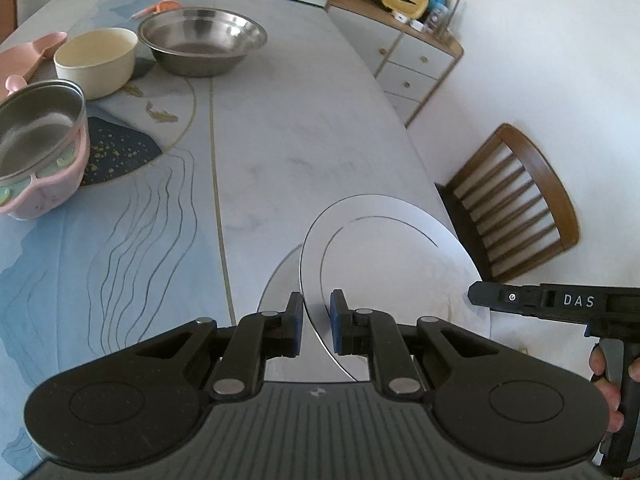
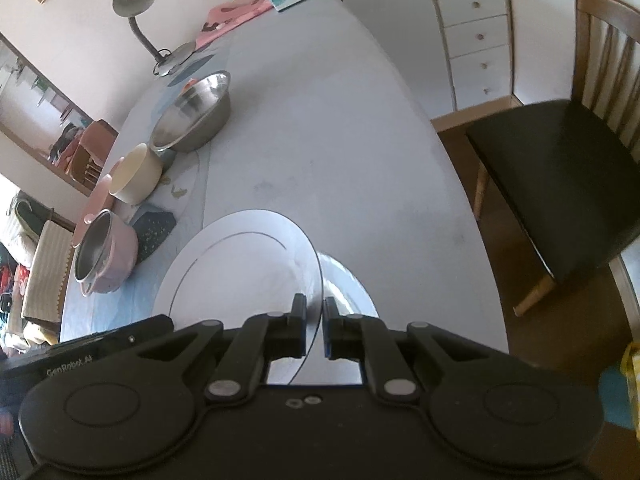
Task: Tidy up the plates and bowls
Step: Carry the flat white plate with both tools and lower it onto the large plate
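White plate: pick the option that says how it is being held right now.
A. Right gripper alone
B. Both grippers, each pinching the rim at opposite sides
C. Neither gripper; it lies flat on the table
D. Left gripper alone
B: the left gripper pinches one edge of the white plate, and the right gripper pinches the opposite edge, with the plate raised and tilted above the table.

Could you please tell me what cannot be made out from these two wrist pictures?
- Near edge of the flat white round plate: left wrist view, hidden behind the left gripper.
- Pink steel-lined bowl: left wrist view, cut by the left edge.
- Clutter on the wooden-topped cabinet: too small.
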A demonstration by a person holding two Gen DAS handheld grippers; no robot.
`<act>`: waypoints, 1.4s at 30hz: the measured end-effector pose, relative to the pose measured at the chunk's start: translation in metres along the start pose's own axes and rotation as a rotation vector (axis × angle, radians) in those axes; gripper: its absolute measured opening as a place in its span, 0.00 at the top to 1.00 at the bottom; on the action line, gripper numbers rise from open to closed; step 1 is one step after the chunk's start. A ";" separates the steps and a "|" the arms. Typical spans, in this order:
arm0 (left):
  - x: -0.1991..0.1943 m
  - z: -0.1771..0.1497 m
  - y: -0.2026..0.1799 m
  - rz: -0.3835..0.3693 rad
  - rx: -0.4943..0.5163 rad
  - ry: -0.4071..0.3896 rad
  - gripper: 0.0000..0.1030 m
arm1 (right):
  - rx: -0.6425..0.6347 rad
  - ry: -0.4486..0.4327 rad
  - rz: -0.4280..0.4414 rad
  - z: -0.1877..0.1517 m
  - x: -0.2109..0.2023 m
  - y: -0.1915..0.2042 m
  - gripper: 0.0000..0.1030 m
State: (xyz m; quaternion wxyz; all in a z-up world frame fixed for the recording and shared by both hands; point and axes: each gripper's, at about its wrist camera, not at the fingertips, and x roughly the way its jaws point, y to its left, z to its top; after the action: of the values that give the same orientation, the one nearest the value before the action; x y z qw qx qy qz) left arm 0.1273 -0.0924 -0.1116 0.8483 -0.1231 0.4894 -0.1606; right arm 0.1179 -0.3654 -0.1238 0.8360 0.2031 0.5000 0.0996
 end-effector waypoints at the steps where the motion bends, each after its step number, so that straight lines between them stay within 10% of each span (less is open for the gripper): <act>1: 0.000 -0.001 0.000 -0.001 0.008 0.004 0.88 | 0.008 -0.002 -0.002 -0.004 0.000 0.000 0.92; 42: 0.043 -0.017 0.007 -0.042 0.135 0.187 0.88 | 0.146 0.077 -0.018 -0.047 0.015 -0.031 0.94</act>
State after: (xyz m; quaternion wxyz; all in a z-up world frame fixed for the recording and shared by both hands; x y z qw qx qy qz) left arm 0.1341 -0.1036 -0.1565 0.8018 -0.0605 0.5516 -0.2219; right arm 0.0825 -0.3760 -0.1693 0.8001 0.2550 0.5393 0.0633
